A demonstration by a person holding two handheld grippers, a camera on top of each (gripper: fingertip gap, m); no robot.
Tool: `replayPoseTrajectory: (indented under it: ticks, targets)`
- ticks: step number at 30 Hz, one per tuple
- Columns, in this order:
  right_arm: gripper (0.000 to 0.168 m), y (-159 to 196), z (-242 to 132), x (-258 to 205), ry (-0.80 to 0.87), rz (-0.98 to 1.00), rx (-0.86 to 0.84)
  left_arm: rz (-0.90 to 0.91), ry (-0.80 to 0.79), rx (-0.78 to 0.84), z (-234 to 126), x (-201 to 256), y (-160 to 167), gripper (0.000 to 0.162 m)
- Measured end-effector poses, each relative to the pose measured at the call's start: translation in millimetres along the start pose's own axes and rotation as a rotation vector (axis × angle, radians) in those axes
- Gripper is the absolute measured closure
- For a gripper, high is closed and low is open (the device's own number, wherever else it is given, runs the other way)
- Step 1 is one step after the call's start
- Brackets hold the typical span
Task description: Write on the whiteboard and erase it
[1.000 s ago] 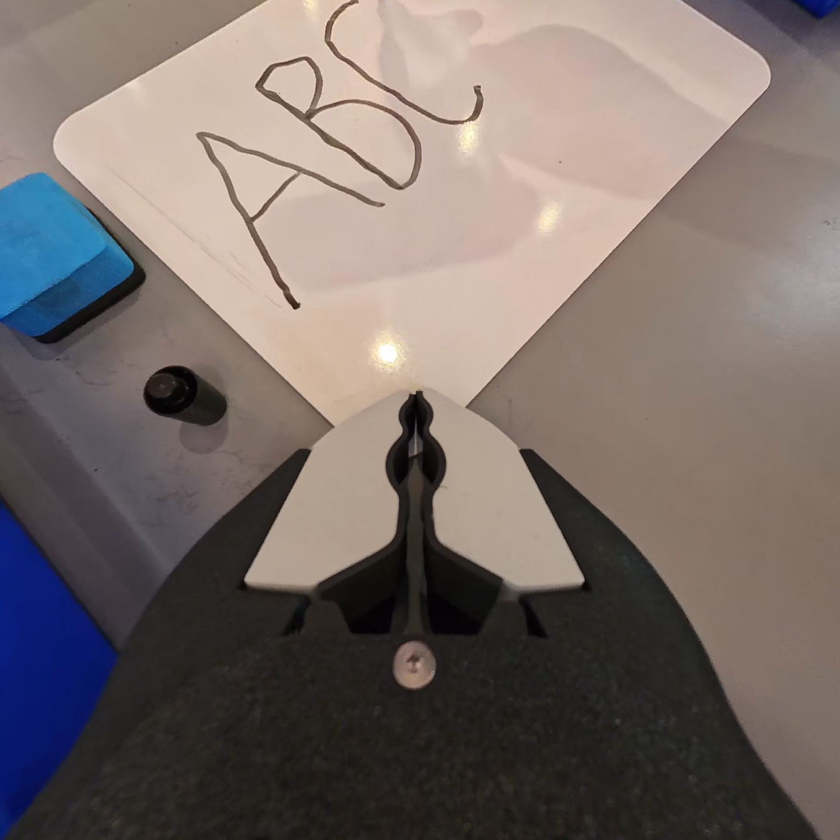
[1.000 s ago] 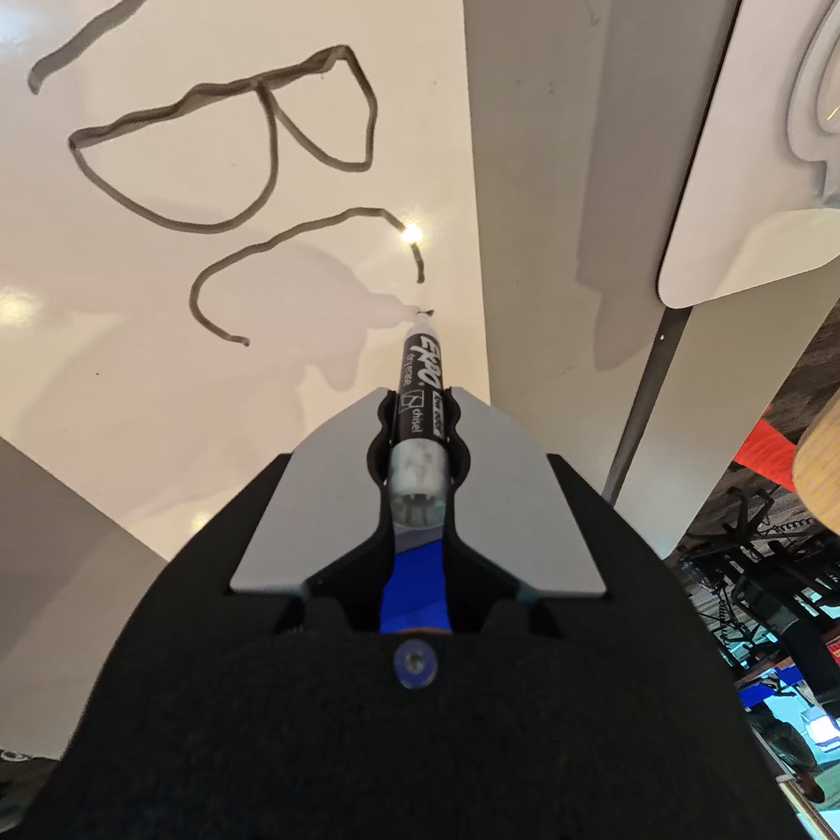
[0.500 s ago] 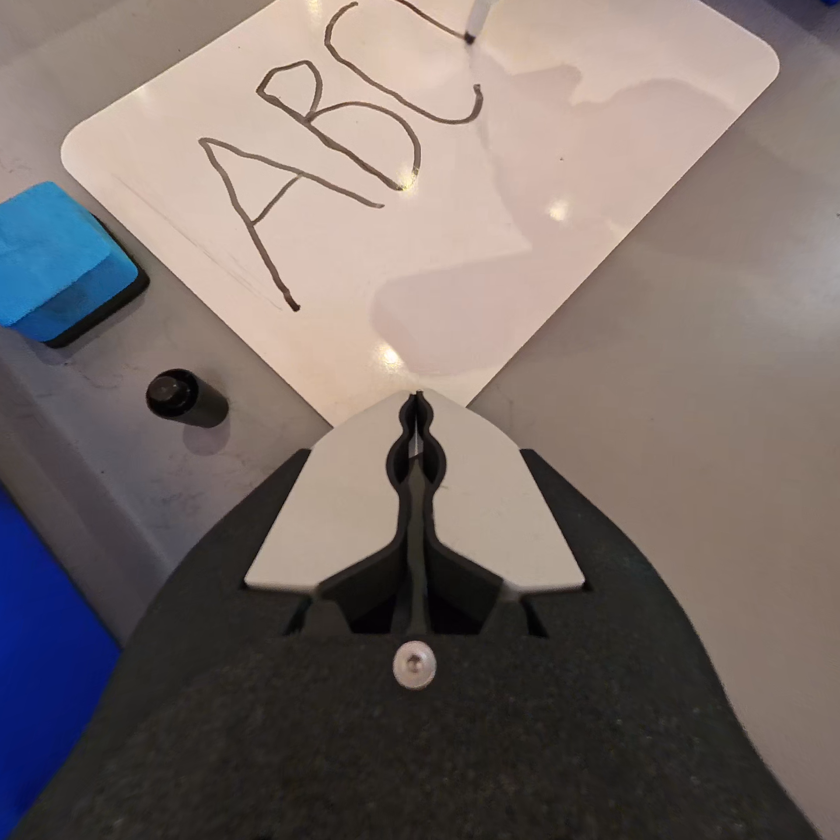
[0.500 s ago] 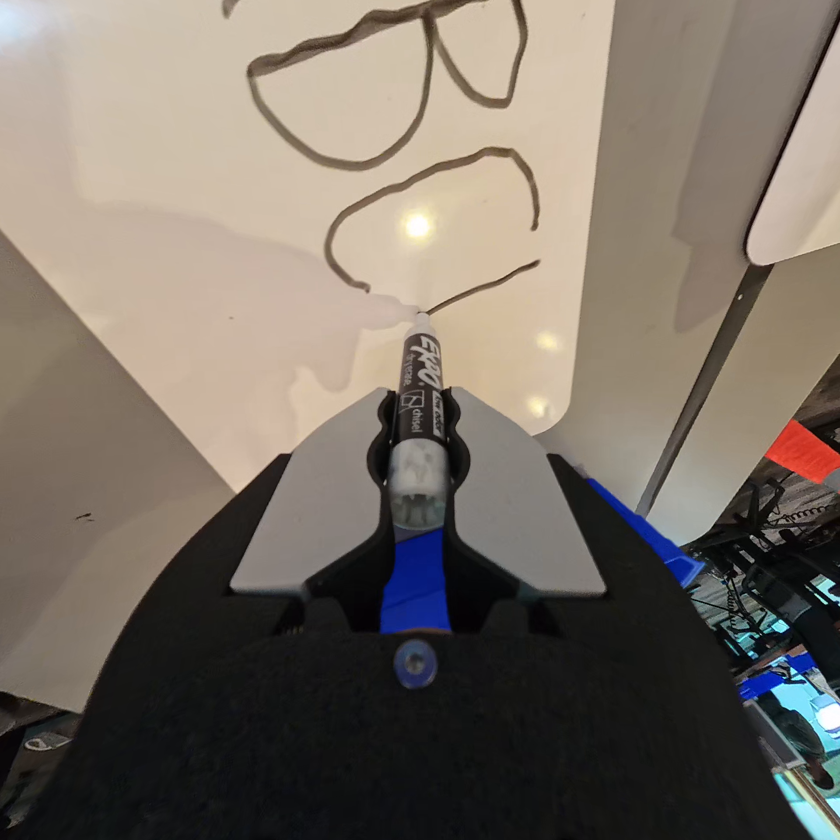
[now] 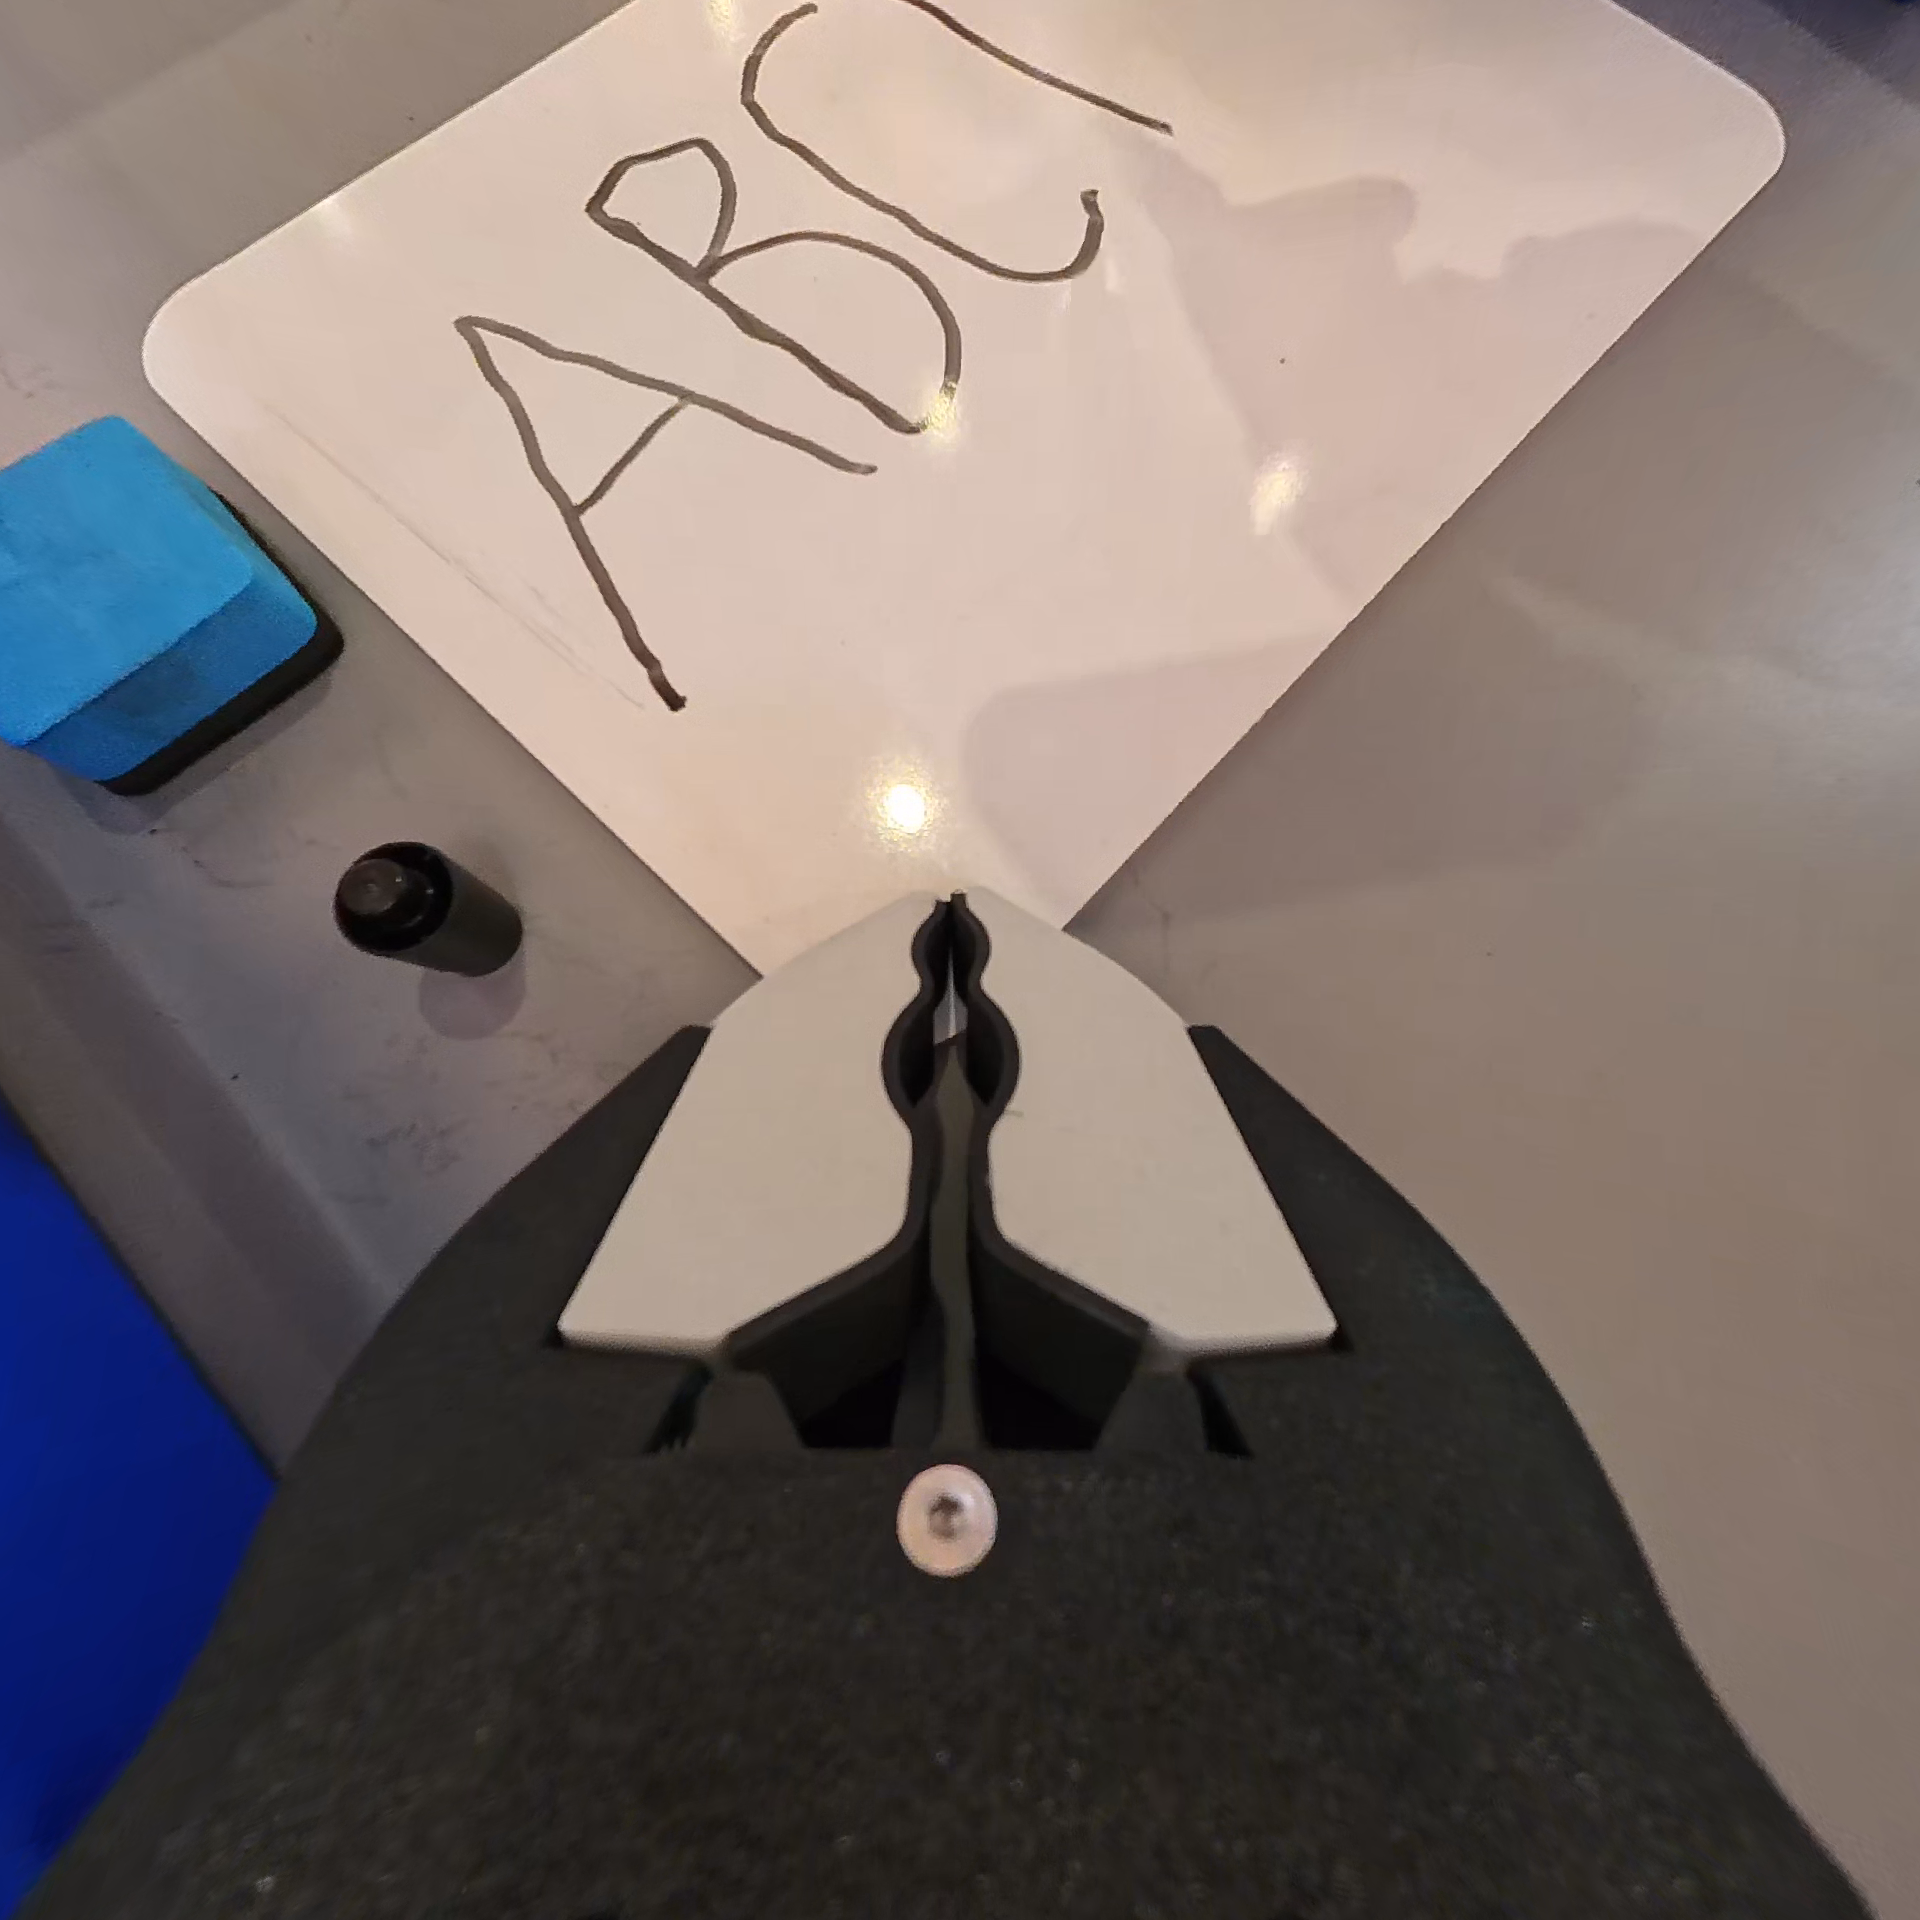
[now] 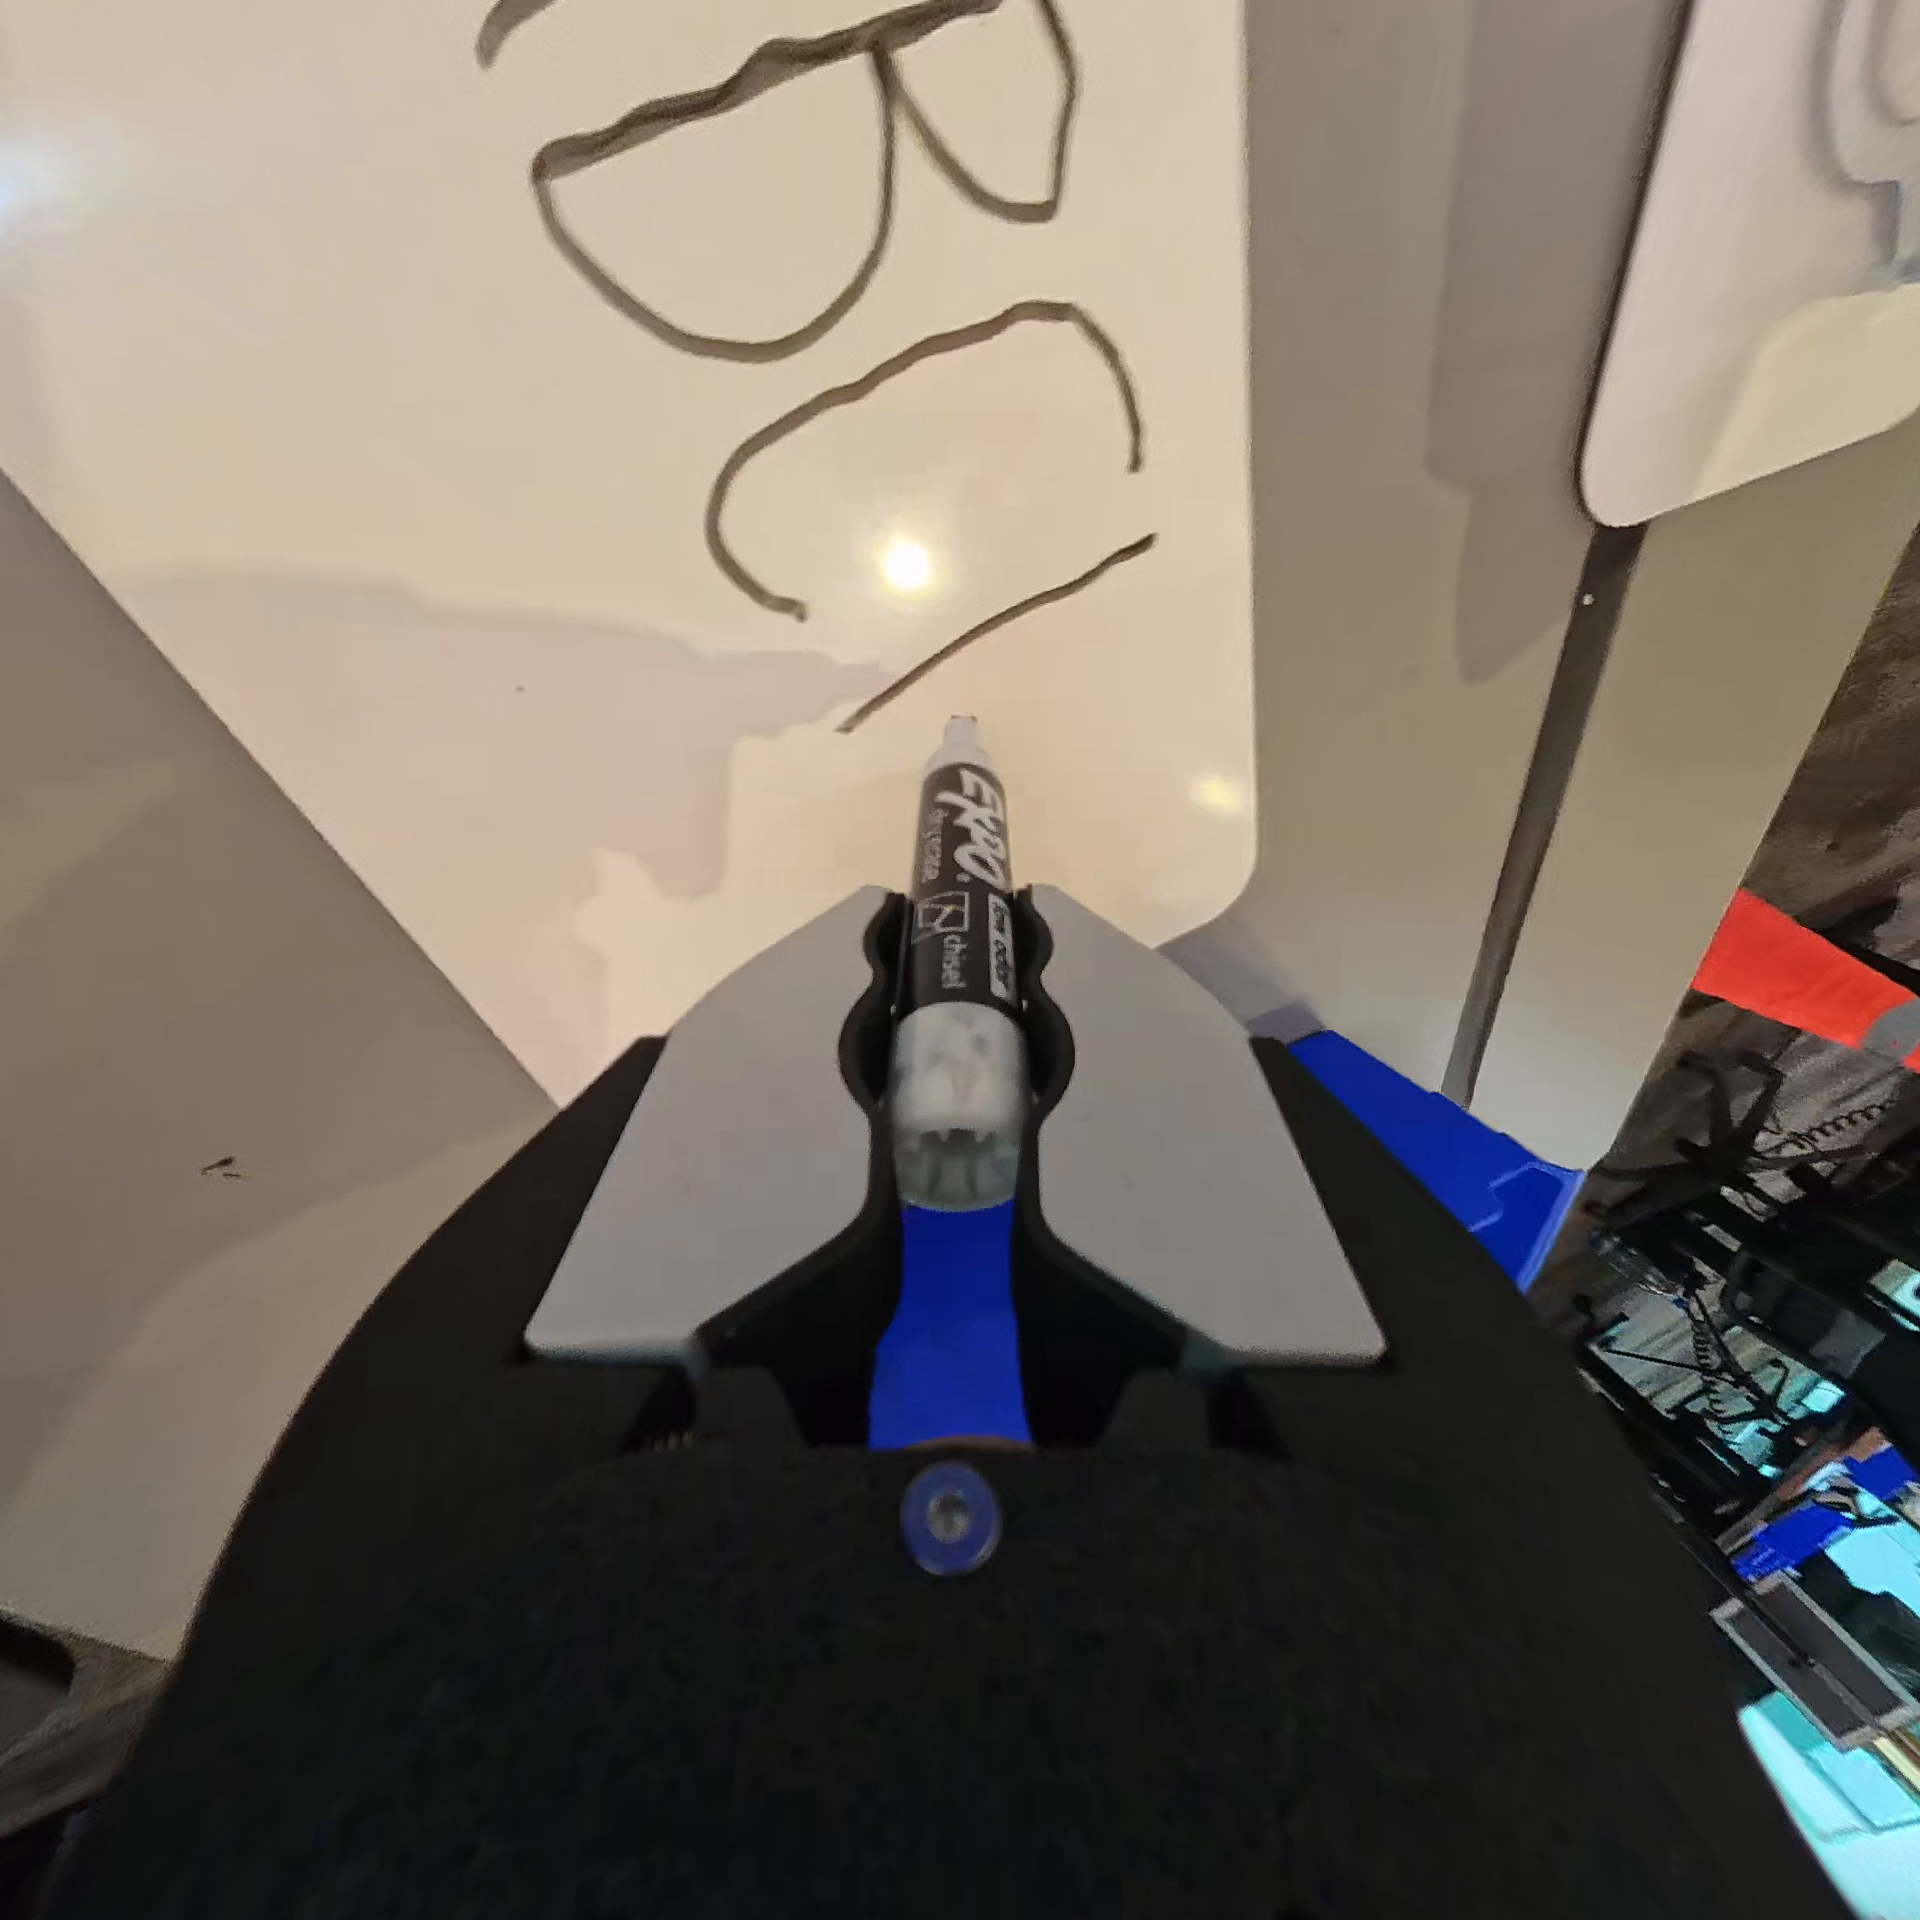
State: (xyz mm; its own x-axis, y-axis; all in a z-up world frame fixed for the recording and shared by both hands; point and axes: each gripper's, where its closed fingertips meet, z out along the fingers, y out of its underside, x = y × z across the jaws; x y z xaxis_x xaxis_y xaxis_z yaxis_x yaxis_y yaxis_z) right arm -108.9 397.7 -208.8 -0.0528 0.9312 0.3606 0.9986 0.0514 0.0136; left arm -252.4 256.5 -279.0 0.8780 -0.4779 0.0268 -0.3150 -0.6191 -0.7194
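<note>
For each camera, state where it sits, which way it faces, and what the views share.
Left wrist view: sits on the left tongs, looking forward and down over the whiteboard, blue eraser and black cap on the grey table; its own shut, empty fingers show.
Right wrist view: sits on the right tongs, facing along the marker they clamp, its tip just short of the newest stroke; own fingers show.
Shared: the whiteboard with its black handwriting, and the table.
</note>
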Motion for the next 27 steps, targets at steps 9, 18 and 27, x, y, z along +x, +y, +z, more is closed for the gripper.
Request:
replayPoseTrajectory:
  ticks: [9, 18, 27]
  targets:
    - [0.149, -10.6, 13.6, 43.5, 0.001, 0.011, -0.004, -0.002, 0.007, 0.0, 0.0, -0.3, 0.0, 0.162]
    - [0.149, -30.3, 39.3, 50.5, -0.025, -0.028, -0.004, -0.008, 0.016, 0.0, 0.0, -0.4, 0.0, 0.162]
    - [0.149, -23.4, 45.9, 57.3, -0.031, -0.025, -0.042, -0.007, 0.018, 0.0, 0.1, -0.3, -0.1, 0.162]
